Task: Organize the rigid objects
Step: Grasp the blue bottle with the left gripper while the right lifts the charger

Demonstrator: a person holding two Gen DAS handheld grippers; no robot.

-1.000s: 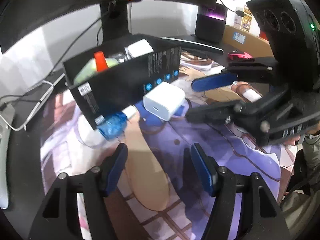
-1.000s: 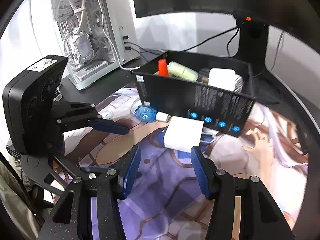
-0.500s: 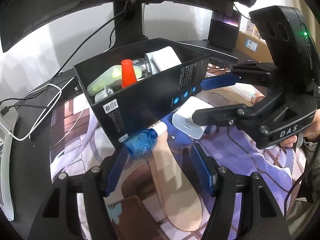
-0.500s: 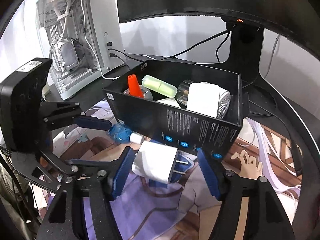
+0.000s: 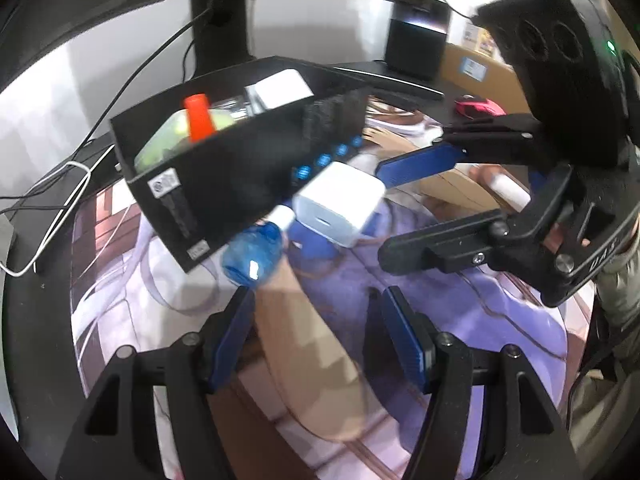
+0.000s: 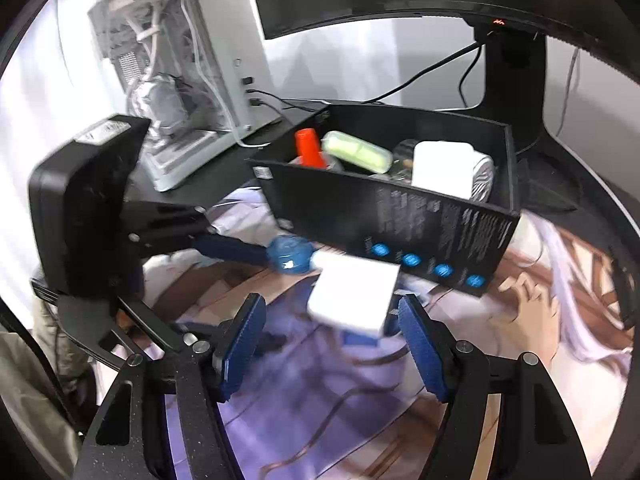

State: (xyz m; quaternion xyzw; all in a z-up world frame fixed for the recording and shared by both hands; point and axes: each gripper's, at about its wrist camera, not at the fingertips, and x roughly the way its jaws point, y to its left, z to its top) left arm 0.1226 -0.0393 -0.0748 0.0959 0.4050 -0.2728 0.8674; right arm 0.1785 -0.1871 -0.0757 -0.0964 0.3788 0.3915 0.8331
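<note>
A white charger (image 5: 340,204) (image 6: 354,296) lies on the illustrated desk mat (image 5: 460,312) in front of a black box (image 5: 224,176) (image 6: 400,216). The box holds an orange cap (image 6: 308,148), a green case (image 6: 356,152) and another white charger (image 6: 444,170). A blue translucent bottle (image 5: 256,256) (image 6: 290,258) lies against the box's near wall. My right gripper (image 6: 330,316) (image 5: 382,212) is open, its fingers on either side of the near end of the white charger without pressing it. My left gripper (image 5: 316,316) is open and holds nothing, with the blue bottle just beyond its left fingertip.
A monitor stand (image 6: 516,92) and cables stand behind the box. A white computer case (image 6: 172,80) is at the back left, and a black speaker (image 5: 416,52) and a pink mouse (image 5: 478,106) at the back right. A person's sleeve (image 5: 616,292) shows behind the right gripper.
My right gripper's jaws have widened and it has come up to the white charger. My left gripper has edged toward the blue bottle. The box and its contents stay put.
</note>
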